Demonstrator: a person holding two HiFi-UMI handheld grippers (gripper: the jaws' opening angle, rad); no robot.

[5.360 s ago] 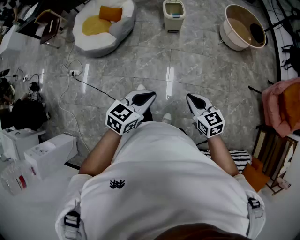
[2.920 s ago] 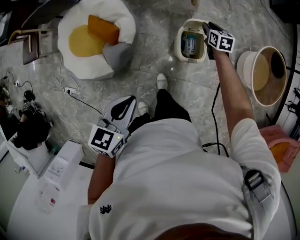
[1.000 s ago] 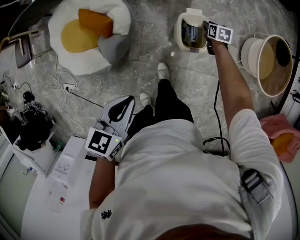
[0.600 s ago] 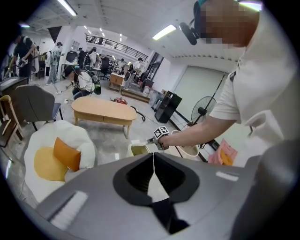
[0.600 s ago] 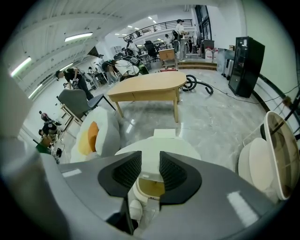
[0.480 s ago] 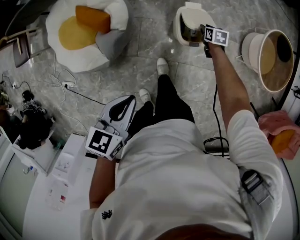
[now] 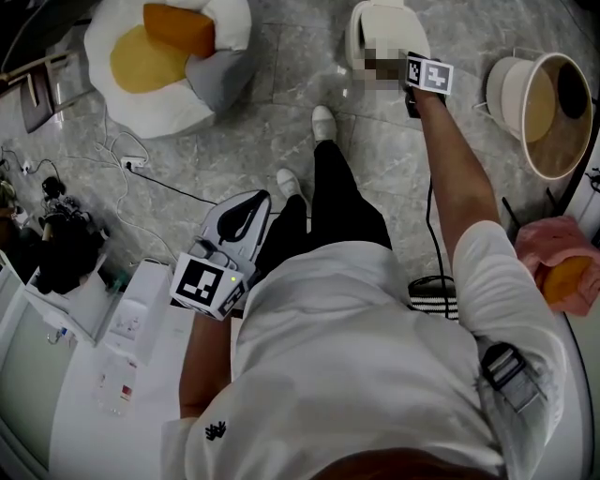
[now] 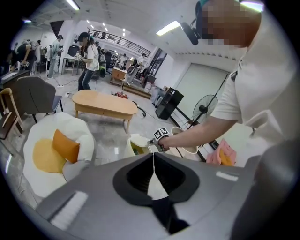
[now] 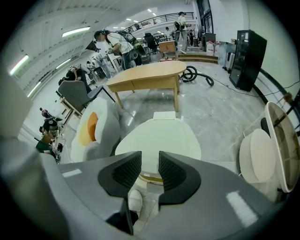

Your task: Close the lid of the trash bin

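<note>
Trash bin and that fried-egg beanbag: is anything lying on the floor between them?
Nothing that I can see. In the head view, only bare grey marble floor separates the trash bin from the fried-egg beanbag.

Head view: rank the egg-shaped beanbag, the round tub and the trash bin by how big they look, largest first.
1. egg-shaped beanbag
2. round tub
3. trash bin
No two look alike.
</note>
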